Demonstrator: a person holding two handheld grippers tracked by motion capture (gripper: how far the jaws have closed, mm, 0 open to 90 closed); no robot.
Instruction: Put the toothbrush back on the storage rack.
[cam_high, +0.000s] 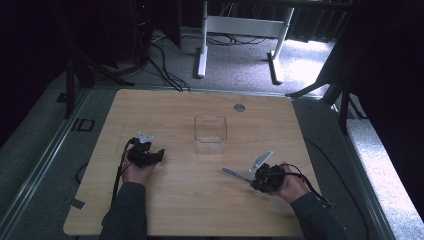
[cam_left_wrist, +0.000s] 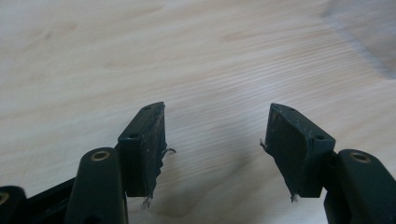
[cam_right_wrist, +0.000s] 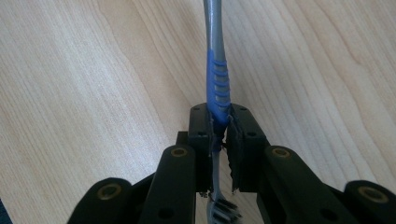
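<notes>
Right tool: jaws clamped on a toothbrush, gripping the blue ribbed section of the handle. Grey shaft runs out ahead of the jaws over the table; bristle head shows behind the pads, at the bottom edge of the right gripper view. In the high view the right tool sits at the near right of the table, and the toothbrush sticks out from it to the left, low over the wood; can't tell if the far end touches.

Left tool: jaws apart, nothing between them, bare wood grain below. No contact with anything visible. In the high view the left tool is at the near left, held in the person's hand, jaws aimed right.

Clear plastic container: upright at table centre, open top, between the two tools and further from the person. Well apart from the toothbrush and both tools.
</notes>
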